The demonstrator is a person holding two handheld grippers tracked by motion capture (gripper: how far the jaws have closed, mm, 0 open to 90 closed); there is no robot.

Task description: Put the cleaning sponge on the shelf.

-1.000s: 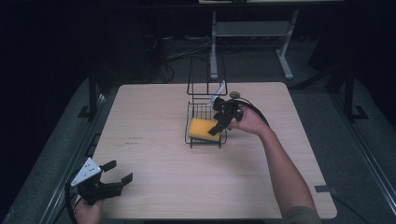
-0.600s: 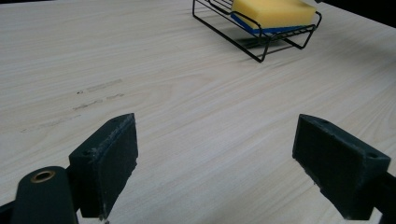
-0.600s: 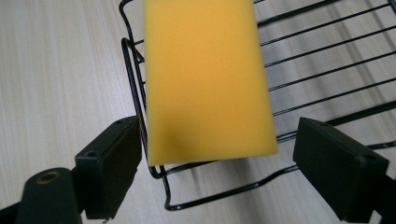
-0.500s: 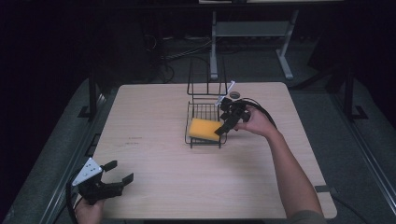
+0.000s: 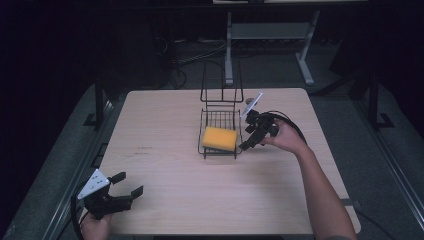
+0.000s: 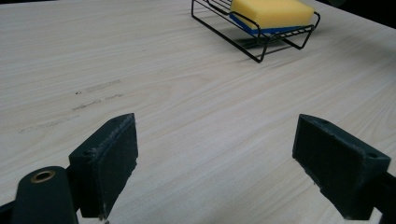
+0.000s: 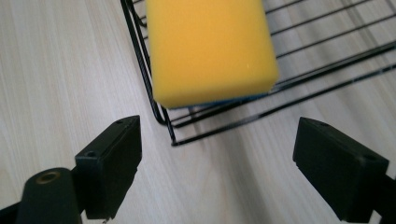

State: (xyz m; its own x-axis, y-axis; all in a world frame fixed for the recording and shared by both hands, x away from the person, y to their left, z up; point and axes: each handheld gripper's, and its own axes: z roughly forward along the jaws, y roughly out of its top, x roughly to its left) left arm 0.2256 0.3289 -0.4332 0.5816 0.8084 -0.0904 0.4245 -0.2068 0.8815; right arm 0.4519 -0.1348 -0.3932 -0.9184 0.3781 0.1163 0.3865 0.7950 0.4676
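Note:
A yellow sponge with a blue underside lies in a black wire basket in the middle of the table. My right gripper hovers just right of the basket, open and empty, its jaws pointing down toward the basket's right side. In the right gripper view the sponge and basket rim sit ahead of the wide-open jaws. My left gripper rests open near the table's front left corner, far from the basket. In the left gripper view the sponge in the basket shows far off.
The wooden table has faint pencil marks left of centre. The basket's tall wire back rises at its far side. A dark floor with a metal stand and cables lies beyond the table.
My right gripper has drawn back from over the sponge to the right of the basket, leaving the sponge in it. The left gripper has barely moved.

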